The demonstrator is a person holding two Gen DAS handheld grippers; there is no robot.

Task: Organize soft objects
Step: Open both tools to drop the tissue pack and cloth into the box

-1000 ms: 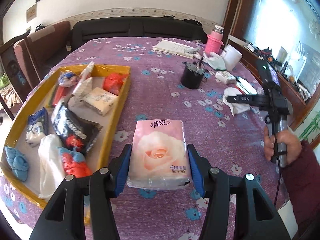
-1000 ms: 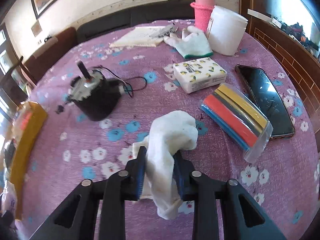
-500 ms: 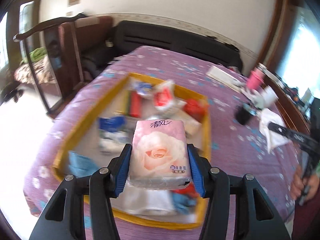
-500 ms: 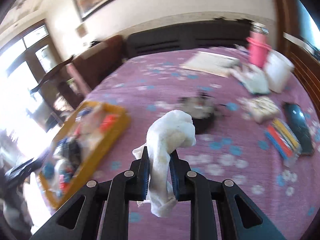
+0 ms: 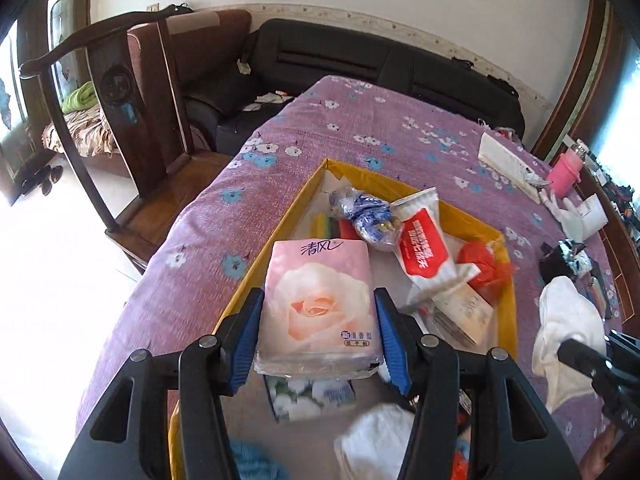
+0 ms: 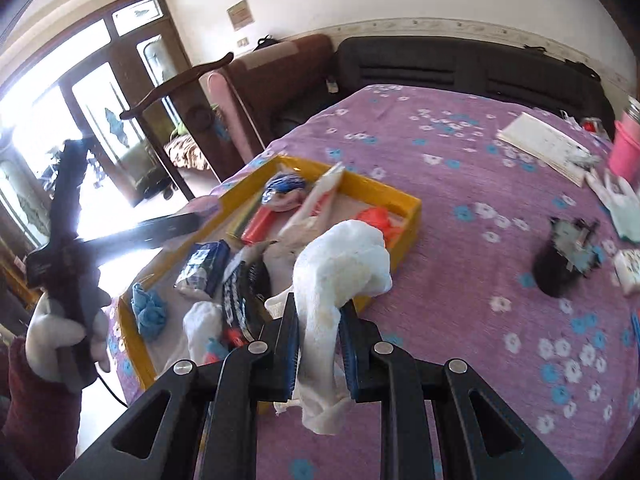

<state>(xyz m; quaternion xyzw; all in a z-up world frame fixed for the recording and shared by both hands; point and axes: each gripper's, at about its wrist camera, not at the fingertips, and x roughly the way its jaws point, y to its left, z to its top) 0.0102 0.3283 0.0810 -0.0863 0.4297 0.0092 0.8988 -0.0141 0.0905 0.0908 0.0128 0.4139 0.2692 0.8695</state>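
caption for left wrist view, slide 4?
Left claw shut on pink tissue pack above the yellow tray of soft items.

One yellow tray [image 6: 412, 204] sits on the purple flowered cloth. Inside the tray lie one blue cloth wad [image 6: 149, 309], one orange-red bundle [image 6: 376, 220] and one blue-white wrapped pack [image 6: 202, 266]. Held above the tray are one pink tissue pack [image 5: 318, 304] and one white cloth [image 6: 340, 276].
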